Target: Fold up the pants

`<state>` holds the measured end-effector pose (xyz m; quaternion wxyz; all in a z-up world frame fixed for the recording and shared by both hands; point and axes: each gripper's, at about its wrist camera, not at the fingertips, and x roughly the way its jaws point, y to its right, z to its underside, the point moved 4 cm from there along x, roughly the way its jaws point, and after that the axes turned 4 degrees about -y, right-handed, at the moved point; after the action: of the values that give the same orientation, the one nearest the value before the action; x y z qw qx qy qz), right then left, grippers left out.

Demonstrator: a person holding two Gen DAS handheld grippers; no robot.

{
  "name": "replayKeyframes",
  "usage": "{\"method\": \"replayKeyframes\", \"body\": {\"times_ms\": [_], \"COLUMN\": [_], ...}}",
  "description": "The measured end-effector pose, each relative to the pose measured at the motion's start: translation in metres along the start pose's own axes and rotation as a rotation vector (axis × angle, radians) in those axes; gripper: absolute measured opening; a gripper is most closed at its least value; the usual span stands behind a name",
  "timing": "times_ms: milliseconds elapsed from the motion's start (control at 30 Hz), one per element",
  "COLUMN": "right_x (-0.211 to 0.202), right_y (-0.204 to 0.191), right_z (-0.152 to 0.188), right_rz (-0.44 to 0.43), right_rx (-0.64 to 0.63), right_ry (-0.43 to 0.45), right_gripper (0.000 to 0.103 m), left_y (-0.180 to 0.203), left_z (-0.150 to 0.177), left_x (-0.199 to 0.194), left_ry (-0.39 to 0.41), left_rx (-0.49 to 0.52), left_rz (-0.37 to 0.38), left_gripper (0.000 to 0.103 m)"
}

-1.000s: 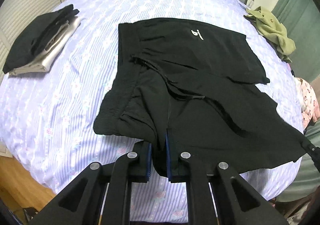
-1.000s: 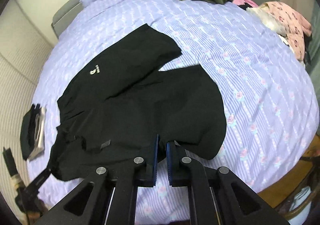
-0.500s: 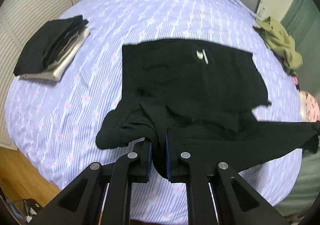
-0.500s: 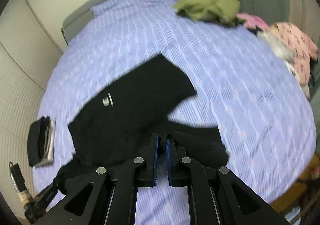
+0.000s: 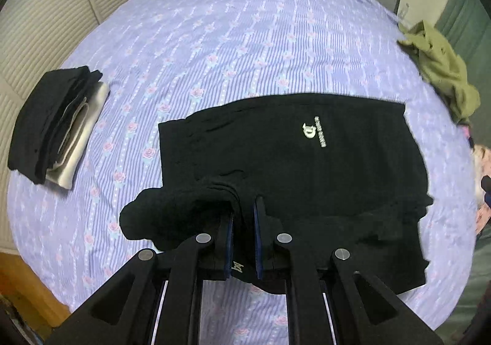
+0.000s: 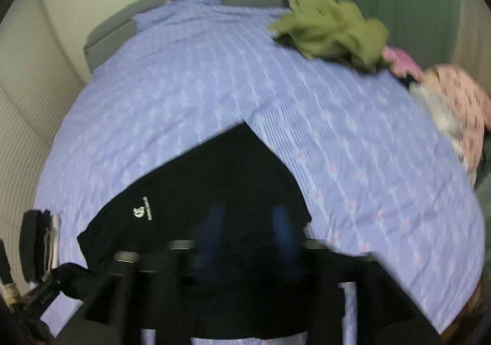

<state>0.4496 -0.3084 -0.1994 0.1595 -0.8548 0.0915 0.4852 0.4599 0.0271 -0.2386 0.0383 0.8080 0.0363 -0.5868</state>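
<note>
Black shorts [image 5: 294, 161] with a white logo [image 5: 310, 130] lie on the purple striped bed, the near half folded over the far half. My left gripper [image 5: 244, 213] is shut on the bunched waistband at the near left corner. In the right wrist view, which is blurred, the shorts [image 6: 214, 179] lie below my right gripper [image 6: 250, 222]. Its blue fingers [image 6: 214, 222] stand well apart above the cloth.
A stack of folded dark and grey clothes [image 5: 55, 127] lies at the bed's left side. An olive garment [image 5: 442, 69] and pink clothes [image 6: 460, 105] lie at the right edge. The grey headboard [image 6: 190, 1] is at the far end.
Both grippers carried the near edge of the shorts away over the far half, folding them. The right gripper, shut on the hem before, now has its fingers apart.
</note>
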Motion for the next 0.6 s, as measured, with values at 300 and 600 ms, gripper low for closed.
{"method": "replayKeyframes", "body": {"times_ms": [300,600], "right_x": [0.078,0.138], "right_y": [0.030,0.048], "right_z": [0.040,0.045], "right_rz": [-0.027,0.023], "right_rx": [0.082,0.187], "right_ry": [-0.180,-0.274], "right_gripper": [0.056,0.055], "left_y": [0.010,0.021], "left_z": [0.012,0.002], "left_x": [0.029,0.045], "left_ry": [-0.049,-0.064], "left_rx": [0.082,0.090], "left_rz": [-0.067,-0.087], "left_gripper": [0.012,0.012]}}
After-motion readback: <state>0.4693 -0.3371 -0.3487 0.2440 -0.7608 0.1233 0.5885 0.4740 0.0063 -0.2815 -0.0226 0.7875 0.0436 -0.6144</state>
